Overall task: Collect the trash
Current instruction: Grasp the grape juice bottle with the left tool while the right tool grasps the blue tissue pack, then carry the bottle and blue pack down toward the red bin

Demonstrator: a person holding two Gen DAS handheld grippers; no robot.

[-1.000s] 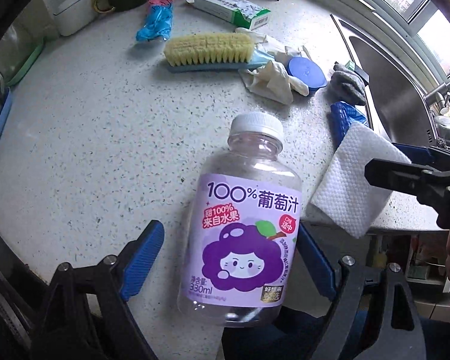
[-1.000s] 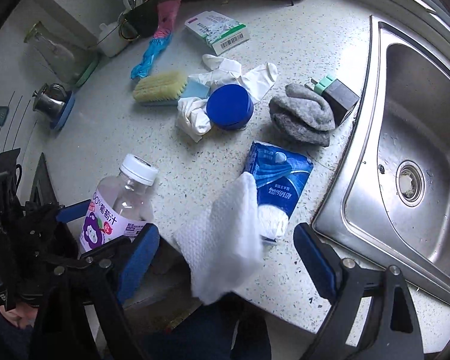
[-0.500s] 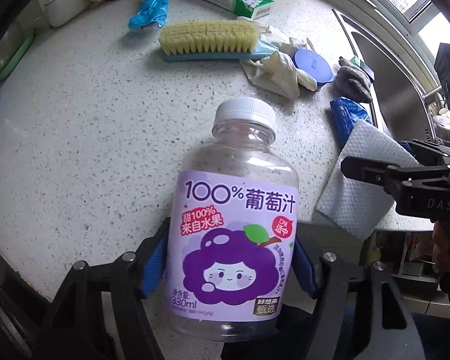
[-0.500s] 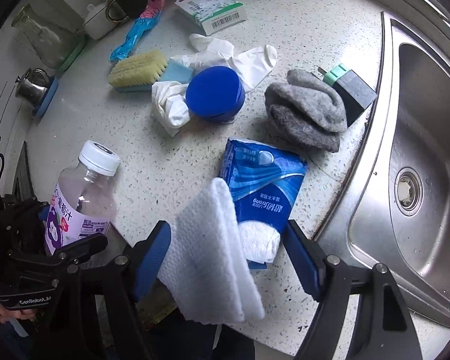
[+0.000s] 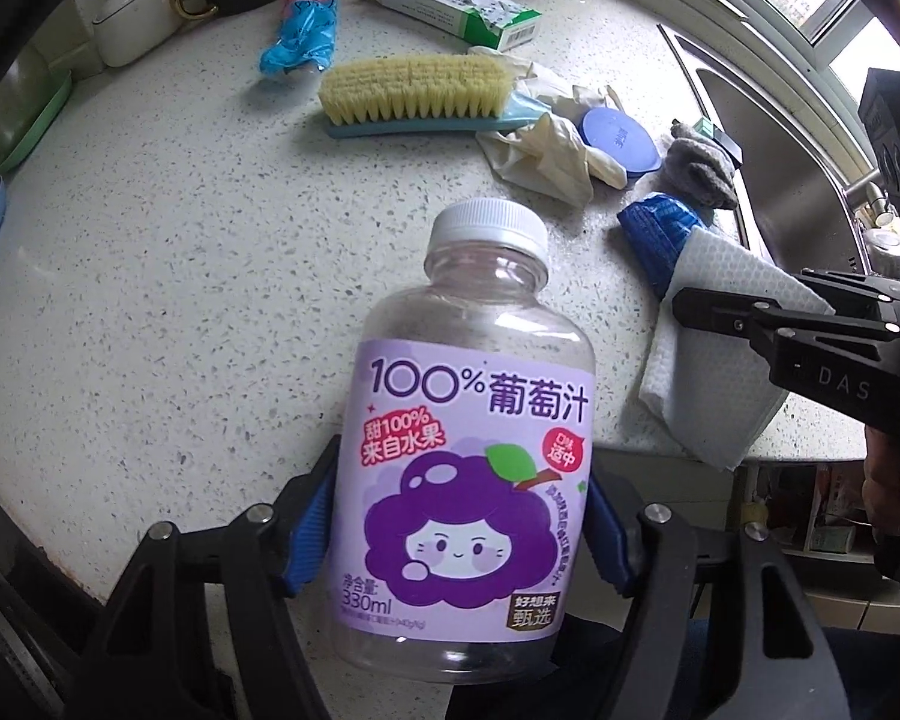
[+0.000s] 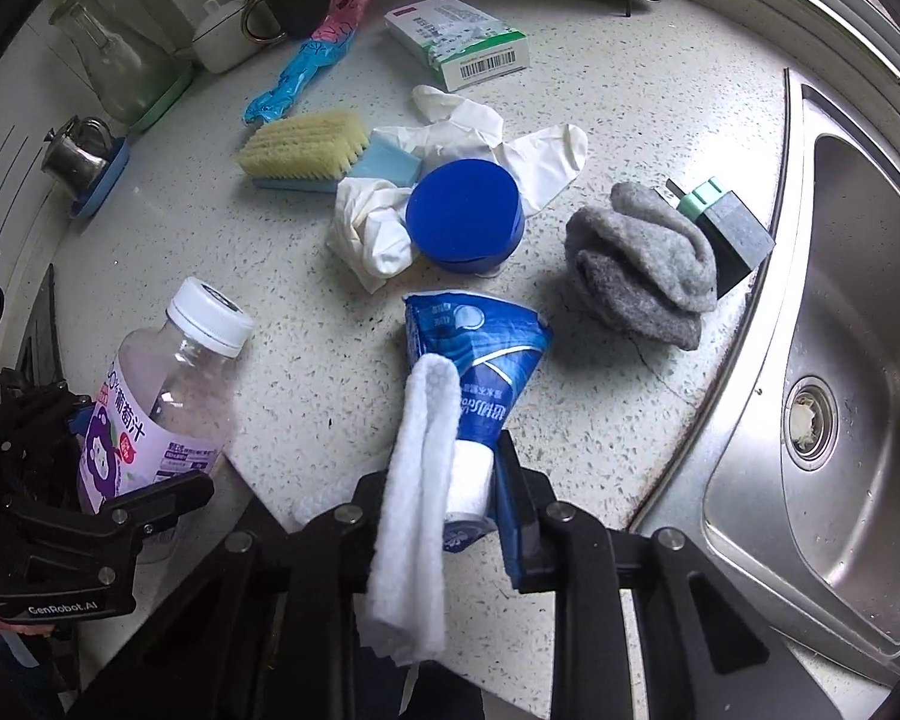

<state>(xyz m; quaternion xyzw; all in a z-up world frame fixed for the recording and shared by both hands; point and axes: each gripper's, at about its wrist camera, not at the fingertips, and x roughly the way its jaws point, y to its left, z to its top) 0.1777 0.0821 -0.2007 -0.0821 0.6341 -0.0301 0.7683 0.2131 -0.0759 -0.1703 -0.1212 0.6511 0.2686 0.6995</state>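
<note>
My left gripper [image 5: 456, 522] is shut on an empty grape juice bottle [image 5: 468, 456] with a white cap and purple label, at the counter's front edge. The bottle also shows in the right wrist view [image 6: 162, 396]. My right gripper [image 6: 450, 480] is shut on a blue tissue pack [image 6: 480, 360] with a white tissue [image 6: 420, 510] hanging out of it. The pack and tissue show in the left wrist view [image 5: 660, 234], with the right gripper [image 5: 768, 324] over them.
On the speckled counter [image 6: 600, 90] lie white gloves [image 6: 384, 228], a blue lid [image 6: 465, 219], a scrub brush [image 6: 306, 150], a grey cloth [image 6: 642, 264], a dark plug [image 6: 726, 228], a green-white box [image 6: 462, 42] and a blue-pink wrapper [image 6: 312, 60]. A steel sink [image 6: 840, 330] is at right.
My left gripper closed from wide open onto the juice bottle. My right gripper moved forward and closed from open onto the tissue pack and hanging tissue.
</note>
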